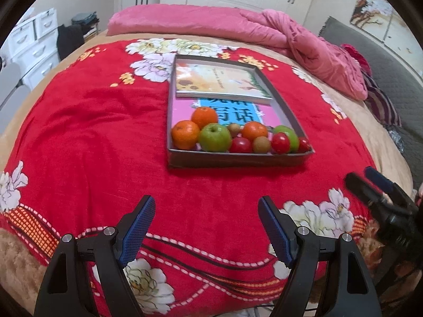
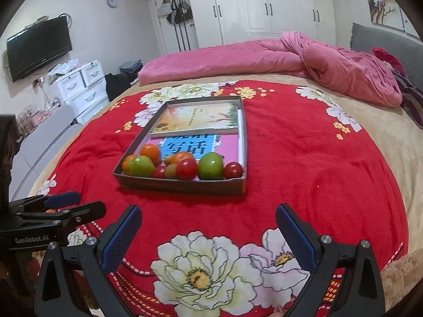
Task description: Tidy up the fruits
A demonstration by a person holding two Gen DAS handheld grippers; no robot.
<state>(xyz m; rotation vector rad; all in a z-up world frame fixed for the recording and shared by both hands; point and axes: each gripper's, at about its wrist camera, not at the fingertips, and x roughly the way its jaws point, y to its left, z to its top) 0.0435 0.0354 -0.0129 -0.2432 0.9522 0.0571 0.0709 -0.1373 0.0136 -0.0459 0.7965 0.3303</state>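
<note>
A grey cardboard tray [image 1: 238, 159] [image 2: 185, 186] lies on the red flowered blanket. Along its near wall sit oranges [image 1: 185, 134] [image 2: 150, 152], green apples [image 1: 214, 137] [image 2: 210, 166], red tomatoes [image 1: 240, 145] [image 2: 187, 168] and small brown kiwis [image 1: 261, 144] [image 2: 171, 171]. Two books [image 1: 219, 79] [image 2: 195, 117] fill the tray's far part. My left gripper [image 1: 206, 227] hovers open over the blanket, short of the tray, nothing between its fingers. My right gripper [image 2: 208, 235] is likewise open and empty in front of the tray. Each gripper shows at the edge of the other's view.
A pink quilt [image 1: 290, 37] [image 2: 317, 60] is bunched at the far side of the bed. A grey headboard [image 2: 383, 39] is at the right. White drawers [image 2: 82, 87] and a wall television [image 2: 39, 47] stand left of the bed.
</note>
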